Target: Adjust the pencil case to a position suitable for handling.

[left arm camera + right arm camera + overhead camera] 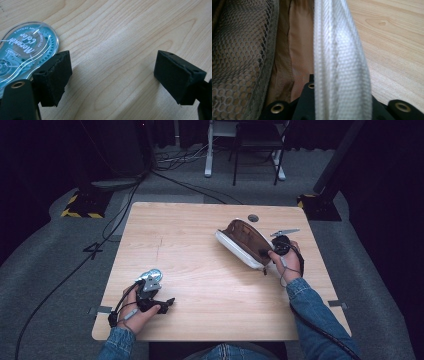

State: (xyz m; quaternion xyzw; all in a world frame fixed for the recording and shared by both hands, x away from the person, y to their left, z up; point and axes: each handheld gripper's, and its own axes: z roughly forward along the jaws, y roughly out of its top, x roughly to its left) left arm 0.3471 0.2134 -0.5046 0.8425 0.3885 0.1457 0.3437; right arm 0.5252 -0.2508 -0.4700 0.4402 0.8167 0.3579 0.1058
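Observation:
A pouch (pixel 243 242), white outside and brown inside, lies open toward the right of the wooden table (pixel 190 250). My right gripper (pixel 270 254) is shut on its near end, and the right gripper view shows the white woven rim (pixel 339 62) pinched between the jaws, with a mesh pocket (pixel 239 57) and tan lining beside it. My left gripper (pixel 165 305) rests near the table's front left, open (pixel 112 72) with bare wood between its pads. A teal, clear-cased correction tape dispenser (pixel 22 50) lies just outside its left pad (pixel 53 77).
A round grommet hole (pixel 253 218) sits near the table's far edge behind the pouch. Cables (pixel 125 215) trail across the grey floor at the left. A chair and desk legs (pixel 250 150) stand beyond the table.

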